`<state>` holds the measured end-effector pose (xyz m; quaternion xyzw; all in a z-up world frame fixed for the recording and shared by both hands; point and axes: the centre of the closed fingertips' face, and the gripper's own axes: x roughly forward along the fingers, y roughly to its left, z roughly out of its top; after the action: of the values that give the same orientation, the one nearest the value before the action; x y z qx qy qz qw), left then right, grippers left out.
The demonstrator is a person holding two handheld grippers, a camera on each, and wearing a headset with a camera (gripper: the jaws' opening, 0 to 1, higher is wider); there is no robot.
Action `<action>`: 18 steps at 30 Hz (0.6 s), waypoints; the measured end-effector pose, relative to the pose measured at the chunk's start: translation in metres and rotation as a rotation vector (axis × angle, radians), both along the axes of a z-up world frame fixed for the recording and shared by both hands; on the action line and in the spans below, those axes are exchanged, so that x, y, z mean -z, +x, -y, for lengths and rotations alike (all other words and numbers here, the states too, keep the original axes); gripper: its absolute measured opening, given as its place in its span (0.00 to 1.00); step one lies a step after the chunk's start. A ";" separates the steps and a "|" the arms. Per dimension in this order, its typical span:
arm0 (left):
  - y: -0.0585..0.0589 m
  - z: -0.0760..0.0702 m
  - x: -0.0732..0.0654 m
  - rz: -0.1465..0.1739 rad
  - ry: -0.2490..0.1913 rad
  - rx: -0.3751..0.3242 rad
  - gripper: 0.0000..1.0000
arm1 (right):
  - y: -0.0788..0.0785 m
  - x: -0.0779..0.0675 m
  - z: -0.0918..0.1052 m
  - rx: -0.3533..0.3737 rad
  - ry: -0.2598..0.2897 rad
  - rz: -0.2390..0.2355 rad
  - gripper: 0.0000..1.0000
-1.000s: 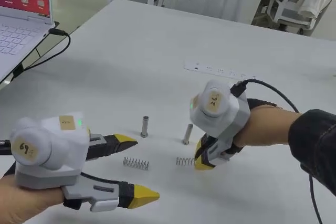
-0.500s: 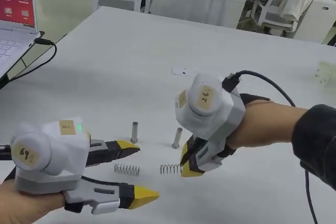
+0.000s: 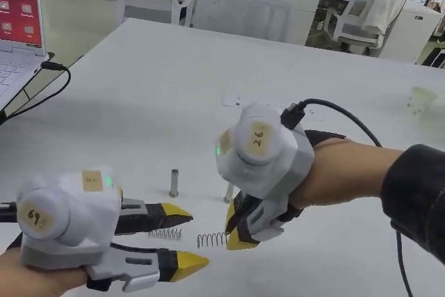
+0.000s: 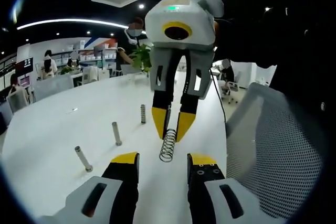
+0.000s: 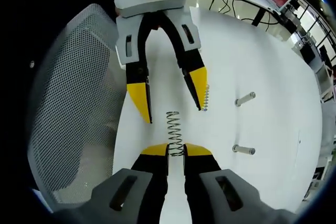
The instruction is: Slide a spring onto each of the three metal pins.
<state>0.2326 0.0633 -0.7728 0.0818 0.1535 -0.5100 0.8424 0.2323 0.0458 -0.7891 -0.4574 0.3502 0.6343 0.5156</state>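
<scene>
Grip on the held spring (image 5: 173, 124) comes from the right gripper (image 5: 177, 150), whose jaws are drawn almost together onto one end of the coil. The rest of the coil juts out free past the yellow tips. That hold looks deliberate, since pinching only the end leaves the bore at the other end open to go over a pin. In the head view the held spring lies roughly level and low over the white workbench (image 3: 139, 102), and I cannot tell whether it is clear of the surface. In the left gripper view the three metal pins stand upright in a row off to one side: the near pin (image 4: 83, 159), the middle pin (image 4: 116, 134) and the far pin (image 4: 142, 114). All three are bare. Because they point straight up, the coil will probably have to be tipped toward vertical before it can drop onto one. The left gripper (image 3: 191, 236) faces the right one with its jaws spread wide and nothing between them. The second spring (image 3: 165, 233) lies on the workbench just beside one of its tips. This gripper seems placed either to steady the free end of the held spring or to pick up that spare.
</scene>
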 end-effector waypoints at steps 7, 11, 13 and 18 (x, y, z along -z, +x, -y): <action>-0.003 0.002 0.000 0.011 0.007 0.023 0.19 | -0.004 -0.002 -0.004 -0.013 0.001 0.000 0.08; -0.004 0.002 0.000 0.018 0.011 0.032 0.12 | -0.005 -0.003 -0.005 -0.015 0.001 -0.001 0.08; -0.005 0.003 -0.001 0.016 0.011 0.039 0.10 | -0.005 -0.003 -0.005 -0.016 0.003 0.000 0.08; -0.006 0.005 0.000 0.015 0.017 0.049 0.06 | -0.006 -0.004 -0.005 -0.018 0.004 -0.001 0.08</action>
<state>0.2266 0.0582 -0.7732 0.0963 0.1495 -0.5286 0.8300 0.2263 0.0512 -0.7855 -0.4594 0.3451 0.6396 0.5106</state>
